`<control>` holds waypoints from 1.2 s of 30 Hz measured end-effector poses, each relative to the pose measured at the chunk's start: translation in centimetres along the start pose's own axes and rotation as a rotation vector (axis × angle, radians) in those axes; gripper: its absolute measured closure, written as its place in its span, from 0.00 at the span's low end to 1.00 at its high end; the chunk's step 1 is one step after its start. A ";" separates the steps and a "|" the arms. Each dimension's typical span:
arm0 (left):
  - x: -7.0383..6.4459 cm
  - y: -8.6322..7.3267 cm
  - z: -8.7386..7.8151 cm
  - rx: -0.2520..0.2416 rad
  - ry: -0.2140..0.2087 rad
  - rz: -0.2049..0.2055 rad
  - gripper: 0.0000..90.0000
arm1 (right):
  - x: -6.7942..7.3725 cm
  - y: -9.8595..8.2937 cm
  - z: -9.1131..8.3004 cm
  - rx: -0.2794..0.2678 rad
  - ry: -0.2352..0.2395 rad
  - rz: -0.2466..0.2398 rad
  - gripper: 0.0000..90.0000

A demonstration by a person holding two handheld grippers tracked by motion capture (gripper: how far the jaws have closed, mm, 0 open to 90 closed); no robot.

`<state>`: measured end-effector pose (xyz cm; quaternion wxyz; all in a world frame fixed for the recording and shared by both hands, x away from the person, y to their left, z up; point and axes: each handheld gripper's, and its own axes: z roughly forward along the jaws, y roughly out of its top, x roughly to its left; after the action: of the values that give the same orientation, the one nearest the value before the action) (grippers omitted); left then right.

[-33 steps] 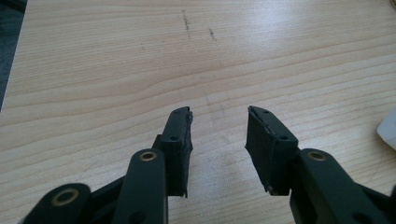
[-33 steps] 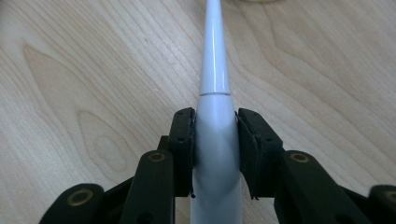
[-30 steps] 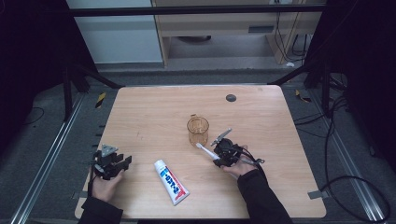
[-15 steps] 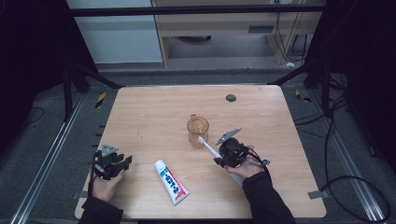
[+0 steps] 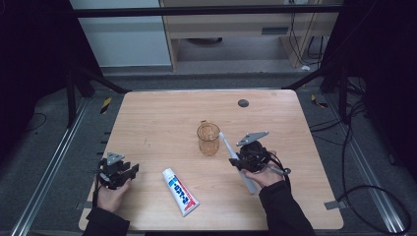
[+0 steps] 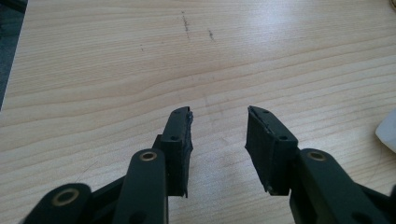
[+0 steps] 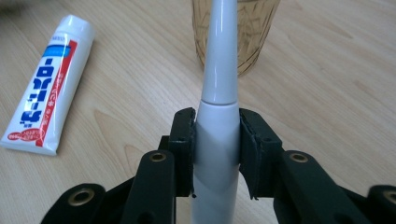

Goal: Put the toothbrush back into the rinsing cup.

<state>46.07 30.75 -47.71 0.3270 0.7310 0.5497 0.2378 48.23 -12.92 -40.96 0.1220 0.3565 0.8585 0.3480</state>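
My right gripper (image 5: 237, 161) (image 7: 216, 135) is shut on a white electric toothbrush (image 5: 232, 152) (image 7: 217, 107), its jaws clamped on the handle. The brush head points toward an amber glass cup (image 5: 208, 138) (image 7: 236, 32) standing at mid-table, just left of the gripper. A white toothpaste tube (image 5: 180, 191) (image 7: 43, 107) with red and blue print lies flat near the front edge. My left gripper (image 5: 127, 170) (image 6: 218, 140) stands open low over bare wood at the table's front left, with nothing between its jaws.
A wooden table (image 5: 162, 118) carries a small dark round disc (image 5: 243, 103) at the back right. Black frame bars and cables surround the table on the grey floor. A white edge of the tube (image 6: 388, 133) shows at the right of the left gripper view.
My right gripper has lifted and tilted the toothbrush, bringing its head closer to the cup's rim. The left gripper has stayed where it was.
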 end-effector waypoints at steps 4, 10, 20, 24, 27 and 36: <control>0.0 0.0 0.0 0.000 -0.001 0.001 0.66 | -0.3 0.2 -0.8 -0.047 -0.013 0.006 0.76; 0.0 0.0 0.0 -0.002 0.001 -0.001 0.66 | -0.5 0.5 -1.7 -0.103 -0.032 0.022 0.76; 0.0 0.0 0.0 -0.006 0.002 0.000 0.66 | -1.0 1.1 -3.1 -0.240 -0.074 0.063 0.76; 0.0 0.0 0.0 -0.006 0.004 0.001 0.66 | -1.0 1.3 -3.5 -0.297 -0.091 0.085 0.76; 0.0 0.0 0.0 -0.008 0.003 0.001 0.66 | -1.1 1.5 -3.7 -0.351 -0.110 0.108 0.76; 0.0 0.0 0.0 -0.008 0.007 0.003 0.66 | -1.1 2.4 -3.8 -0.447 -0.153 0.143 0.76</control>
<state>46.05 30.74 -47.66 0.3277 0.7296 0.5488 0.2430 48.54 -14.39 -36.56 0.2376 0.4057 0.7209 0.5091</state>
